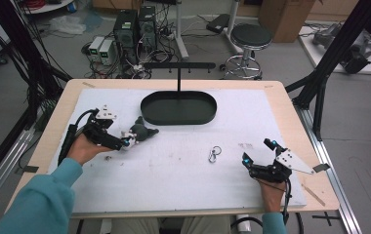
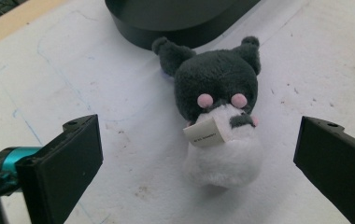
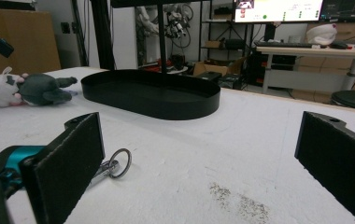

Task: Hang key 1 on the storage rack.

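In the high view, a wooden counter (image 1: pixel 291 105) covered by a white sheet fills the middle of the frame. At left of centre, the left hand-held gripper (image 1: pixel 126 142) is held by the person's left hand (image 1: pixel 83 148), a teal sleeve (image 1: pixel 42 202) running to the lower left corner. Its jaws stand wide apart and hold nothing. Just past them lies a small plush toy with a dark grey head and white fluffy body (image 1: pixel 139 132); in the left gripper view the toy (image 2: pixel 217 126) lies in the middle of the frame between the two jaws, apart from both, with a small paper tag on it.

Above the toy, in the upper middle of the high view, sits a black oval tray (image 1: pixel 178 107) with an upright black rack rising behind it.

At lower right, the right hand-held gripper (image 1: pixel 257 157) rests low over the sheet, jaws spread wide and empty. A small metal clasp with a ring (image 1: pixel 215 154) lies on the sheet left of it, well apart; in the right gripper view the clasp (image 3: pixel 115 167) shows at lower left, just beside the left jaw.
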`<action>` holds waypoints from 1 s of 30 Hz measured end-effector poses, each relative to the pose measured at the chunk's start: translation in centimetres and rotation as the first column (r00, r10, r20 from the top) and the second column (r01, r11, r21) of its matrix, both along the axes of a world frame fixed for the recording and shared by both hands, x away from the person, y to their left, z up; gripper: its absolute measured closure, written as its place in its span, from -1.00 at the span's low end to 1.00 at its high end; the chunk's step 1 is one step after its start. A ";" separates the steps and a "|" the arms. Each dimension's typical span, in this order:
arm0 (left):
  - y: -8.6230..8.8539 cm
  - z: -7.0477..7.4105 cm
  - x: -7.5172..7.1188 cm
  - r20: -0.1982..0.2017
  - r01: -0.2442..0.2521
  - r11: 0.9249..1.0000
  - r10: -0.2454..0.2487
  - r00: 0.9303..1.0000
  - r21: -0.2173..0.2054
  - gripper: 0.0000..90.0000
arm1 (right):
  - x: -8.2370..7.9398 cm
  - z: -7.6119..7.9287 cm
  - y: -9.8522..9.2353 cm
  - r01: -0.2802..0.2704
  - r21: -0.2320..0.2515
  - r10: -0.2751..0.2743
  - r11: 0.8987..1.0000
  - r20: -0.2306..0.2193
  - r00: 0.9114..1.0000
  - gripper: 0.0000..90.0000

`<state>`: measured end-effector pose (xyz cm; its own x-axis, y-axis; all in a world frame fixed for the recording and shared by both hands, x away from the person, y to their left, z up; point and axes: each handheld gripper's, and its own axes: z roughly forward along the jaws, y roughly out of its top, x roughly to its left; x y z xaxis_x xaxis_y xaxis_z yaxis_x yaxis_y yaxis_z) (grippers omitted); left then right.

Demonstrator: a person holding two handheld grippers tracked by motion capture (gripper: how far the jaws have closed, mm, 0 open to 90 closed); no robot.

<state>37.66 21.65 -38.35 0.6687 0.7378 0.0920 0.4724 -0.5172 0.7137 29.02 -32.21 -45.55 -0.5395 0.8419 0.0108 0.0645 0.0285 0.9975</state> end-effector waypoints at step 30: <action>-2.2 -2.8 1.9 -0.143 -0.013 0.993 0.029 0.989 0.115 -0.63 | 0.0 0.0 0.0 -0.002 0.008 0.002 1.000 -0.003 1.000 -0.98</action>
<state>39.58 19.45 -41.12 0.6656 0.7421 0.0795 0.5775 -0.5796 0.5749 29.03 -32.24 -45.55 -0.5414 0.8405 0.0189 0.0672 0.0208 0.9975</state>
